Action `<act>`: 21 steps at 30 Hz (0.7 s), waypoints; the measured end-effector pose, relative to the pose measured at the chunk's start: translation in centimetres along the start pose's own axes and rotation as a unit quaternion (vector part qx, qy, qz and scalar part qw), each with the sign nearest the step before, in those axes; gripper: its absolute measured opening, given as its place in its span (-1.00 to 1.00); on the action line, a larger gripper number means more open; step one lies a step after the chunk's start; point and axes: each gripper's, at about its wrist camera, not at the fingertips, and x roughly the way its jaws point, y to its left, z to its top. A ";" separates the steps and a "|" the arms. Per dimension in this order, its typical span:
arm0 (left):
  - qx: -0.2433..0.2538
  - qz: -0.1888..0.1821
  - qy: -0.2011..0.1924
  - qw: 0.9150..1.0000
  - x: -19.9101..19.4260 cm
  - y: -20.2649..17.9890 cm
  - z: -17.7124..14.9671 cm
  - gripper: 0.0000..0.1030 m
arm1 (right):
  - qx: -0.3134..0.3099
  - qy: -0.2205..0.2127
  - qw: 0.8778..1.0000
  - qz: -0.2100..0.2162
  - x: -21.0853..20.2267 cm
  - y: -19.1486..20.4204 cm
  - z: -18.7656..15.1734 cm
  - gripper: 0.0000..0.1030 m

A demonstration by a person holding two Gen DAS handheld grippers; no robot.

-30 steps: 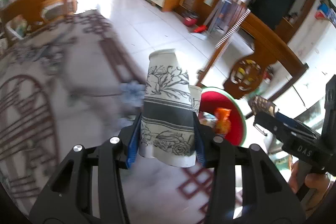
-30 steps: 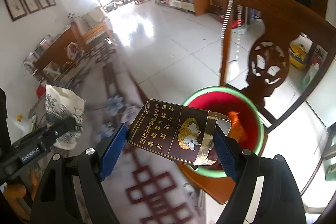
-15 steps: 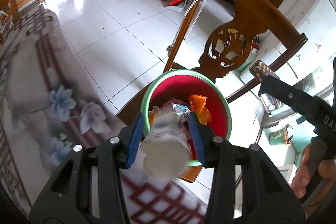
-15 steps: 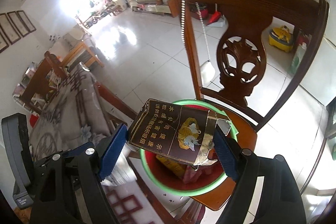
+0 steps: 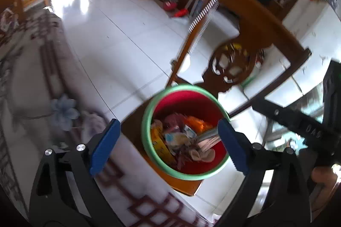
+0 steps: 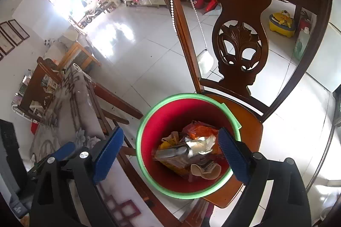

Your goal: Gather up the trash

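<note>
Hand-held grippers (image 5: 168,146) (image 6: 170,152) opening, empty, over bin (image 6: 170,112)

Bin (image 6: 141,154) on chair seat (image 6: 250,120); trash (image 6: 187,152) in bin; table (image 6: 70,120) left.

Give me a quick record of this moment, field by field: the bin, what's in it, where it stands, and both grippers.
bin: red bucket with a green rim, upright
contents: mixed trash, wrappers and crumpled paper
support: seat of a wooden chair
left gripper: above the bucket, jaws opening, nothing between them
right gripper: above the bucket, jaws opening, nothing between them
</note>
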 end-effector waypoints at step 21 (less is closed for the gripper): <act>-0.030 0.127 -0.281 0.951 -22.5 9.3 -4.3 0.90 | -0.149 -0.221 0.964 0.012 -9.7 17.3 -8.7 0.86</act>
